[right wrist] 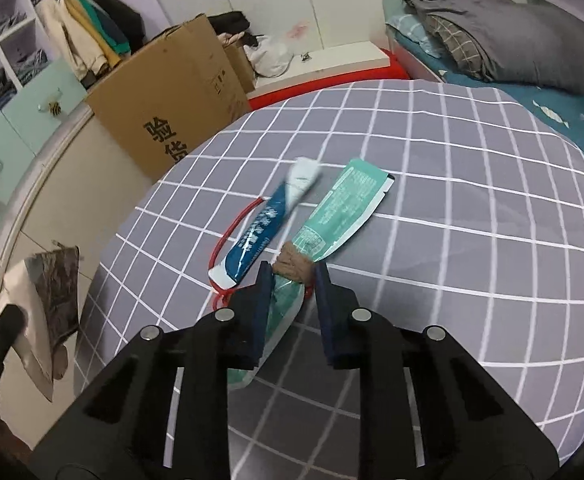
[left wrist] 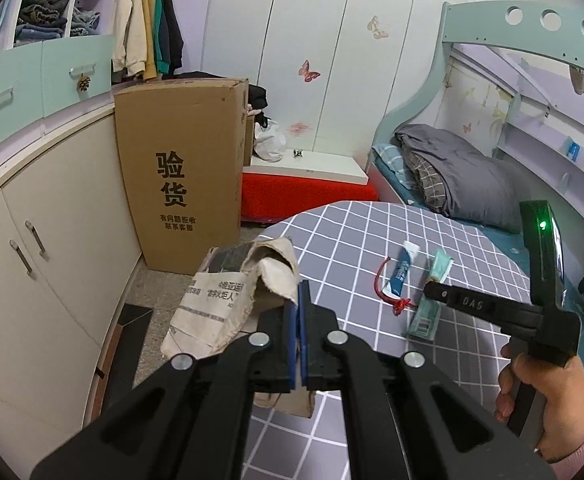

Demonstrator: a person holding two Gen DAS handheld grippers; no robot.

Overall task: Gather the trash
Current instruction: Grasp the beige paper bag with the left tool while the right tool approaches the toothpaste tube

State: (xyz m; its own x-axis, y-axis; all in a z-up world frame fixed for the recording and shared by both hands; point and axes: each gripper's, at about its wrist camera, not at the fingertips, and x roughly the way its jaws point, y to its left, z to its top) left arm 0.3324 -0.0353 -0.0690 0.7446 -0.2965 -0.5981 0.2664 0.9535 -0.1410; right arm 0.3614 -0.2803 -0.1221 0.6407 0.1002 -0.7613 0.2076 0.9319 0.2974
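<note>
Your table [right wrist: 452, 184], under a grey checked cloth, stands in a bedroom between a tall cardboard box [left wrist: 179, 168] and the bed [left wrist: 472, 184]. On it, a blue tube [right wrist: 251, 236] and a red cord [right wrist: 227, 236] lie just beside the green wrapper [right wrist: 332, 216]. That wrapper runs between the fingers of your right claw [right wrist: 292, 280], narrowly parted, not visibly pinching it. Your left claw [left wrist: 300, 300] is pressed together on a crumpled paper bag [left wrist: 219, 292] at the table's edge.

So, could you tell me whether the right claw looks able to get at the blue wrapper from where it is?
Probably yes: the blue wrapper lies uncovered just beside the right claw, though the green packet sits between its pads.
</note>
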